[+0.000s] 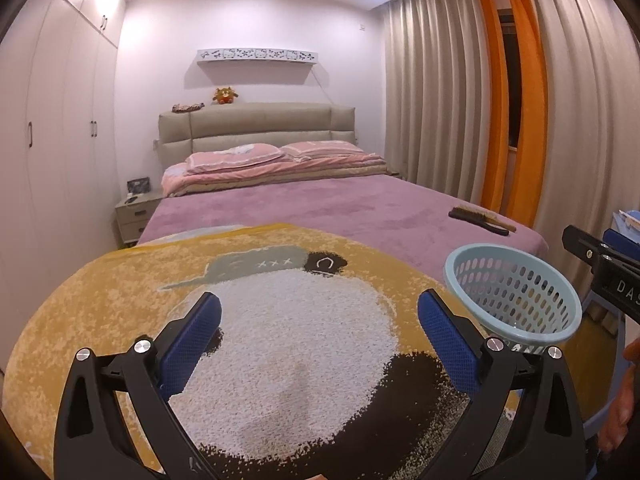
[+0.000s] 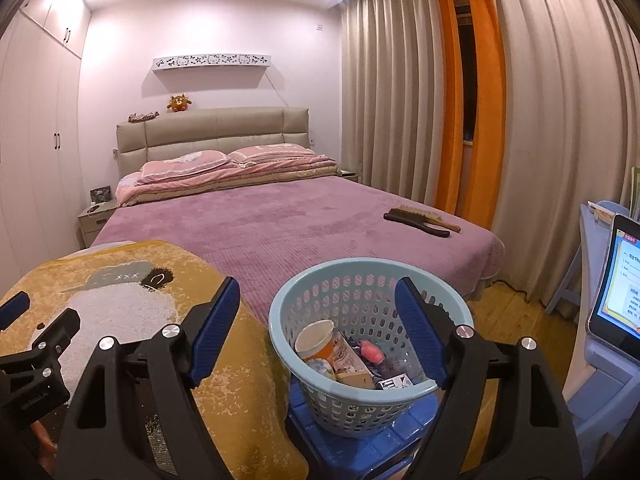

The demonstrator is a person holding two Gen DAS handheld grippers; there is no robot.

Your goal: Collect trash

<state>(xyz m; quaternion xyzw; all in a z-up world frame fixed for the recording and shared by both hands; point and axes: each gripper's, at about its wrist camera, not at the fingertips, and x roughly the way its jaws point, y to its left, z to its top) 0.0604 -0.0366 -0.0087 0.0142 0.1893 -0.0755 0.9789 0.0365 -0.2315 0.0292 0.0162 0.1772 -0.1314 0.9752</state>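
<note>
A light blue perforated basket point(image 2: 360, 396) stands on a blue stool point(image 2: 360, 448) beside the bed's foot. It holds trash: a paper cup point(image 2: 316, 338), a carton point(image 2: 352, 360), a pink piece point(image 2: 372, 351) and wrappers. My right gripper point(image 2: 320, 316) is open and empty just above the basket. My left gripper point(image 1: 320, 320) is open and empty over the yellow cartoon blanket point(image 1: 120, 280). The basket also shows at the right of the left wrist view point(image 1: 512, 312).
The bed point(image 2: 280, 220) has a purple cover with two brushes point(image 2: 424, 222) near its right edge. Pink pillows lie at the headboard. A nightstand point(image 2: 94, 220) and wardrobe stand left, curtains right. A tablet point(image 2: 616, 276) stands on a pale blue desk at right.
</note>
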